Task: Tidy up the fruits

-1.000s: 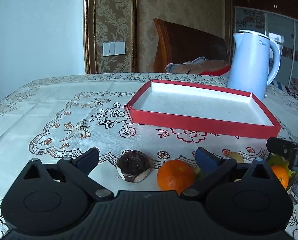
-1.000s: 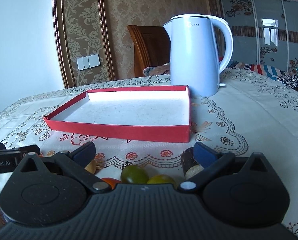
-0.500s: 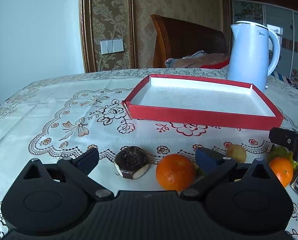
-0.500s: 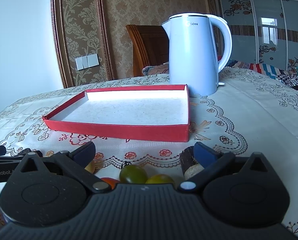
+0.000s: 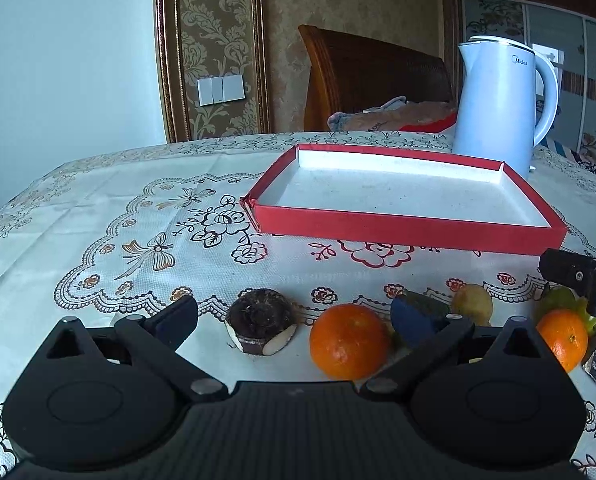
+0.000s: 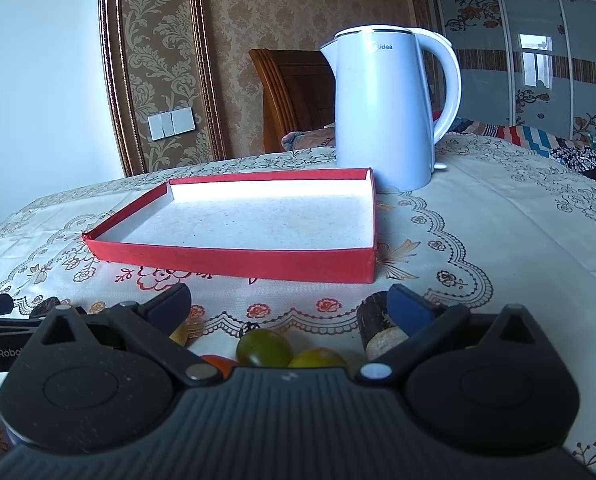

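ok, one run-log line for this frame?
phase: pre-grasp | left gripper: open, over orange | right gripper: open, over green tomato | red tray: no fruit

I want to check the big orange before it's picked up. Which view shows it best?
The left wrist view: the orange sits whole and close between the open fingers. The right wrist view shows only an orange sliver behind the gripper body, maybe a different fruit.

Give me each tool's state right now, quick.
Left tool: open, holding nothing; a mangosteen piece and an orange lie between its fingers.
Right tool: open, holding nothing; a green tomato lies below it.
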